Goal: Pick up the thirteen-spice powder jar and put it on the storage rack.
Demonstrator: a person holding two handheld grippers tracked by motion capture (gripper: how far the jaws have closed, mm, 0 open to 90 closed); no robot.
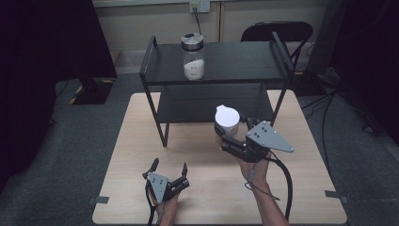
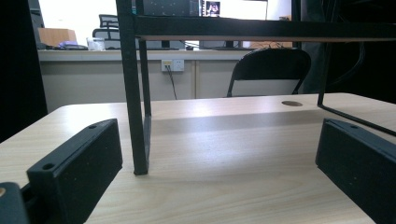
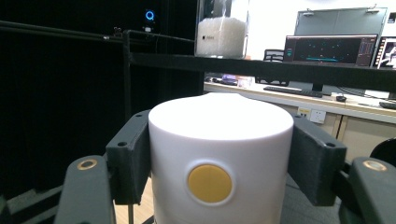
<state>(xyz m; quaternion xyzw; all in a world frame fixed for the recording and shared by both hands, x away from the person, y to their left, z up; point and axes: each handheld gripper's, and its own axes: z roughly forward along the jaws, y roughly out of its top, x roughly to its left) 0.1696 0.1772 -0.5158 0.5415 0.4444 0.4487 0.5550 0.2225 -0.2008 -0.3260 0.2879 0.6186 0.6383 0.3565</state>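
My right gripper (image 1: 225, 136) is shut on a white-lidded jar (image 1: 226, 121) and holds it above the table, in front of the black two-tier shelf (image 1: 216, 70). In the right gripper view the jar's white lid (image 3: 219, 154) with a round yellow spot sits clamped between both pads (image 3: 128, 154). A glass jar of white grains (image 1: 193, 56) with a silver cap stands on the shelf's top tier. My left gripper (image 1: 168, 168) rests low near the table's front edge, jaws wide apart and nothing between them. In the left gripper view my left gripper (image 2: 219, 172) faces the shelf's front left leg (image 2: 133, 93).
The wooden table (image 1: 136, 141) carries the shelf at its back half. A black chair (image 1: 277, 32) stands behind the shelf. Dark curtains hang at both sides. Cables lie on the floor at the right (image 1: 339, 108).
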